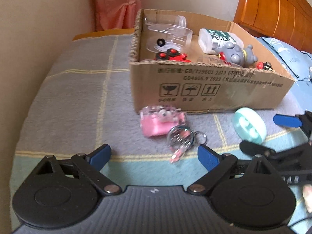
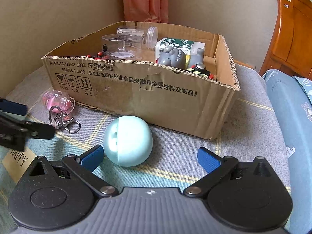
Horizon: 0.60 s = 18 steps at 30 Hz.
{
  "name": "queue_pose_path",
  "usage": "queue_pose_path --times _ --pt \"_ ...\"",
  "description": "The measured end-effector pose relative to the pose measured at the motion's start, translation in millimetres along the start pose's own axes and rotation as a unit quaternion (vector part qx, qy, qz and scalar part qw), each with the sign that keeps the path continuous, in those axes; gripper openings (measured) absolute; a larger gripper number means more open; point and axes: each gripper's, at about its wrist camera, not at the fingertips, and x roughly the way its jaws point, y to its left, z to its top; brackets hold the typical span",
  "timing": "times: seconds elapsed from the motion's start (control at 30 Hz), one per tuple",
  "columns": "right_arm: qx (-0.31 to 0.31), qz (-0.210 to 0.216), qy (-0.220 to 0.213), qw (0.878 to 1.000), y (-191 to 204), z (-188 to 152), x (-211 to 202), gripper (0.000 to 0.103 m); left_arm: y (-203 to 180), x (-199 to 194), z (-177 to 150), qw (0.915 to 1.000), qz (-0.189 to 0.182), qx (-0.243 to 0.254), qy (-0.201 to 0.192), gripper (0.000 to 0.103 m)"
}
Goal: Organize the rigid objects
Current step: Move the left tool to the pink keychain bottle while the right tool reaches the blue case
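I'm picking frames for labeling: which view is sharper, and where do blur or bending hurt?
Right wrist view is sharper: the print on the cardboard box reads cleanly. Left wrist view is softer, with the pink keychain and box text smeared. Both views bend at the fisheye edges and have dark corners; light is even, with no harsh glare.

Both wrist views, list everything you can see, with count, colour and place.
cardboard box: one, brown, on the blanket
clear containers: two, transparent, in the box
bottle: one, white and green, in the box
figure: one, grey, in the box
red toys: several, red and black, in the box
round case: one, mint, before the box
keychain: one, pink, beside the case
blanket: one, grey checked
left gripper: open
right gripper: open, by the case
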Motion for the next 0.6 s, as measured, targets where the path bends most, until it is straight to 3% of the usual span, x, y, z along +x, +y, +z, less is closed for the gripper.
queue_pose_path --times 0.43,0.6 --pt "-0.007 0.006 -0.012 1.0 -4 -8 -6 0.103 -12 9 4 0.9996 0.02 0.007 -0.018 0.102" --pt "-0.006 0.005 -0.013 1.0 -3 -8 -6 0.103 -11 5 2 0.9997 0.007 -0.003 -0.023 0.102"
